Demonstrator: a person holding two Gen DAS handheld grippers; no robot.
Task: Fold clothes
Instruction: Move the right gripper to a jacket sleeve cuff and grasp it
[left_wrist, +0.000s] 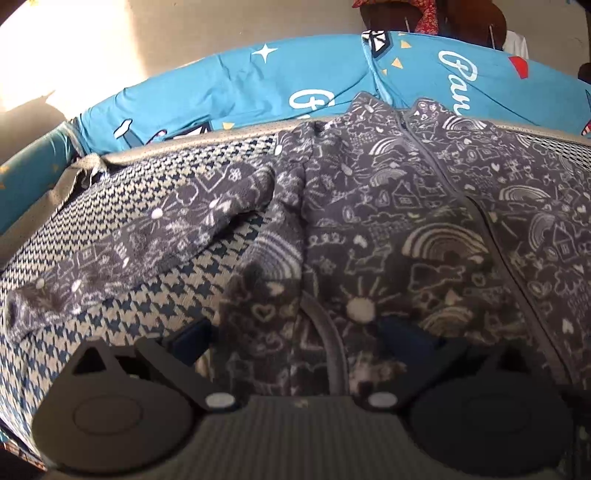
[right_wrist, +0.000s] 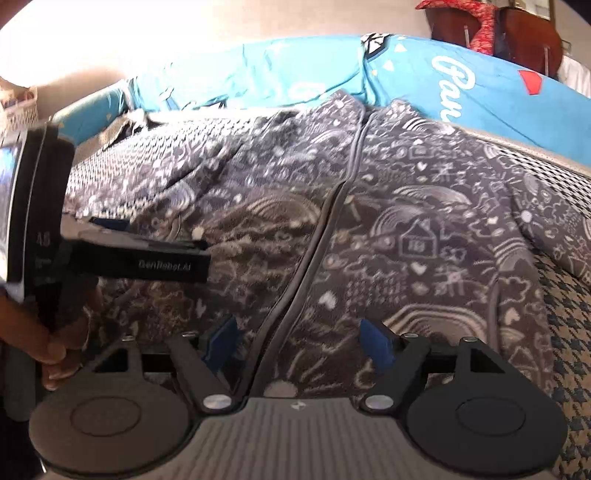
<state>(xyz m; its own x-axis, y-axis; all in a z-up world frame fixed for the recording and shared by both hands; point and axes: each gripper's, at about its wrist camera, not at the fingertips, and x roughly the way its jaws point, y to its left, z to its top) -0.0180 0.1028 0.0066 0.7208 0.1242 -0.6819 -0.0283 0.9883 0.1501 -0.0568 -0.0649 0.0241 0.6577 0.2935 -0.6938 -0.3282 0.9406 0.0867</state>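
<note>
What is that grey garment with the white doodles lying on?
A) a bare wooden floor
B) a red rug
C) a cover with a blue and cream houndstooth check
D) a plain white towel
C: the grey doodle-print garment is spread over a blue and cream houndstooth cover, which shows beside the sleeve in the left wrist view and at the lower right in the right wrist view.

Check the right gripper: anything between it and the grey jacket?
Nothing visible. The right gripper hangs open right over the jacket, its zip line running between the jaws. The left gripper is off to the side, not in the path.
</note>
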